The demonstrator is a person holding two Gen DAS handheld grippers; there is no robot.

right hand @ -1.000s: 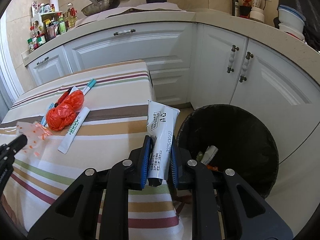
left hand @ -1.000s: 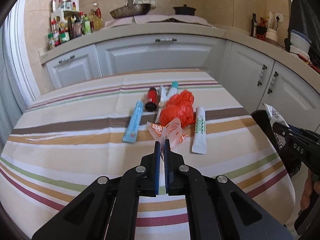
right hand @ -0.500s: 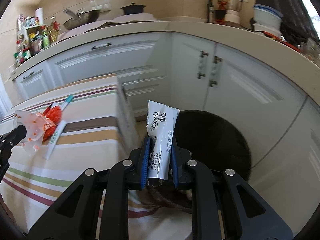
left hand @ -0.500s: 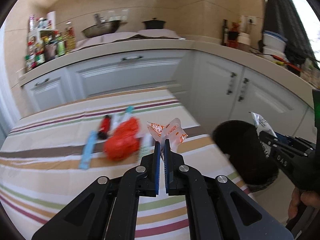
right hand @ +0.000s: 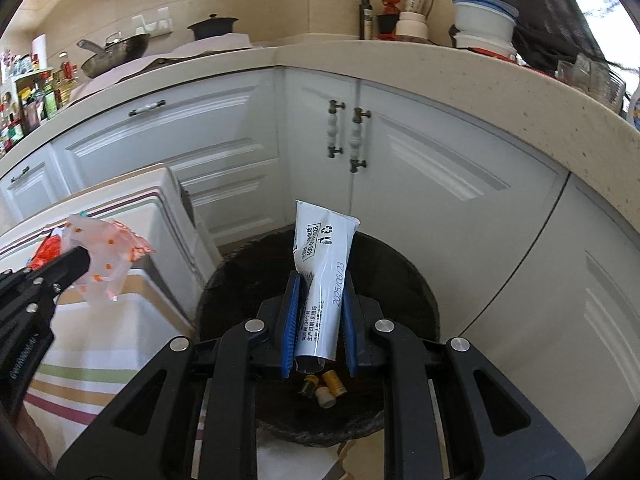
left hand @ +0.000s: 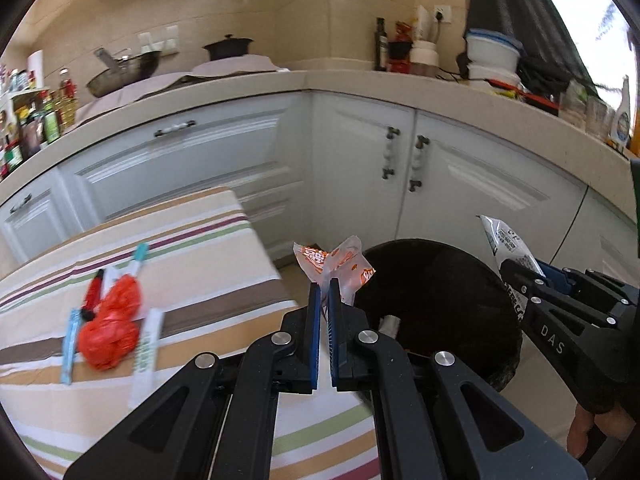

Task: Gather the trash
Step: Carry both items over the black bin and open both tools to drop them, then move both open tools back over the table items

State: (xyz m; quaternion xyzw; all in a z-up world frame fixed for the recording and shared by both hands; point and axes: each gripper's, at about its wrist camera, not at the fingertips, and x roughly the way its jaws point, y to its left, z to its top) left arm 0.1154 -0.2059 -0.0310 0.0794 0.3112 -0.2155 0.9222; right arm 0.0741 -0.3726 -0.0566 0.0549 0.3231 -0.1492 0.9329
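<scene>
My left gripper (left hand: 324,292) is shut on a clear wrapper with orange print (left hand: 334,266), held over the table's right edge beside the black-lined trash bin (left hand: 448,304). My right gripper (right hand: 320,284) is shut on a white squeeze tube (right hand: 324,256) directly above the bin (right hand: 392,276), whose bottom holds a few small bits of trash (right hand: 324,388). The left gripper (right hand: 82,260) with its wrapper (right hand: 106,252) shows at the left of the right wrist view. In the left wrist view the right gripper (left hand: 510,270) and its tube (left hand: 504,240) hang over the bin's far side.
On the striped tablecloth (left hand: 200,264) lie a crumpled red bag (left hand: 110,328), a white tube (left hand: 146,344), a blue wrapper (left hand: 70,344), a red-and-black pen-like item (left hand: 92,292) and a teal-capped tube (left hand: 138,258). White cabinets (right hand: 420,168) and a cluttered counter (left hand: 360,80) wrap behind the bin.
Both grippers have swung right, off the table toward the bin, each keeping its item. The right gripper's tube now hangs over the bin opening; the table trash has slid left in view.
</scene>
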